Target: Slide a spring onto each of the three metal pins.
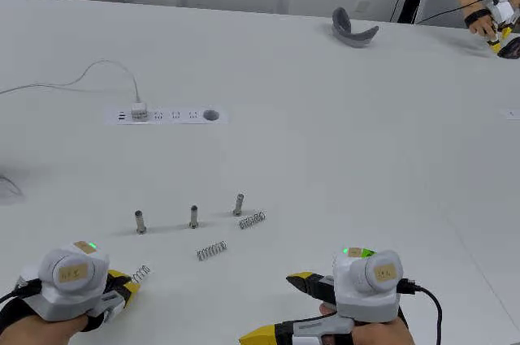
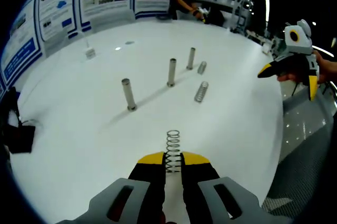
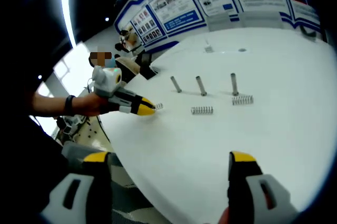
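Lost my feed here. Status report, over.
Left gripper shut on spring. Right gripper open, empty. Three pins bare; two loose springs beside them. Nothing blocking.

Spring (image 2: 172, 147): lower coils hidden between jaws of left gripper (image 2: 172, 158); right gripper (image 1: 265, 308): lower jaw cut by head view's bottom edge; wall posters (image 3: 176, 16): print too small to read.

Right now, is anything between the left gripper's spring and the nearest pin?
Nothing. In the left gripper view, bare table lies between the spring clamped in the left gripper and the nearest pin.
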Demonstrator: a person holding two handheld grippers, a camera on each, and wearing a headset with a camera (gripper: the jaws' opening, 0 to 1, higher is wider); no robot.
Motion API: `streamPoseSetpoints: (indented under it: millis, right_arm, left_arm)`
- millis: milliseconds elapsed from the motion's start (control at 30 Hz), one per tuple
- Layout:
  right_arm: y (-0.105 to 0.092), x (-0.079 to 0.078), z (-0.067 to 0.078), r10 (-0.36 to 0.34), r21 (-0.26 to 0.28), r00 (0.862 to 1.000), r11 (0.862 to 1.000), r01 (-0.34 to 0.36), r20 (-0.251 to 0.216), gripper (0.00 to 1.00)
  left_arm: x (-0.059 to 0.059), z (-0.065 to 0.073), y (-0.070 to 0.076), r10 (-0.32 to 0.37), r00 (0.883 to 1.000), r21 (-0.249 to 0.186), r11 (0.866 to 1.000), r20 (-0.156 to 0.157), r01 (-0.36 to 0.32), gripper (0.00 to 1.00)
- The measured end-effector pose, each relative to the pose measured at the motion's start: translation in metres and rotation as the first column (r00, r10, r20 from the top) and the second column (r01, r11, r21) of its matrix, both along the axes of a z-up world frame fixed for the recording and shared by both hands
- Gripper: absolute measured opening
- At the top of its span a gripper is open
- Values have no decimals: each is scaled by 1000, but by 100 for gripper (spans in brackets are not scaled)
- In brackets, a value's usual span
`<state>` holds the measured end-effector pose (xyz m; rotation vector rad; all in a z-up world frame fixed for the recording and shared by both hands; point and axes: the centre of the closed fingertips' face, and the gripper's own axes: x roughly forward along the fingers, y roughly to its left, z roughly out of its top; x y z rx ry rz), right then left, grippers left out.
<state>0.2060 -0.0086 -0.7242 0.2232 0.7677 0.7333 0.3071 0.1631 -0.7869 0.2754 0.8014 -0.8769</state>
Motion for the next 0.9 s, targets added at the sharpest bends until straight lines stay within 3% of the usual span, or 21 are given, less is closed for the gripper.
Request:
streamPoseSetpoints:
  millis: [300,533,900]
  right_arm:
    - [11,-1,2,38,13,999,999,-38,-2,92]
    - [24,1,1,72,27,997,997,-72,-8,90]
    - [32,9,3,86,47,996,995,-86,-5,88]
  left_arm:
    - [-8,19,6,-16,1000,-37,999,23,17,11]
    - [-12,39,-1,-47,997,-57,997,58,51,11]
    - [-15,56,-14,-102,990,-66,992,96,108,11]
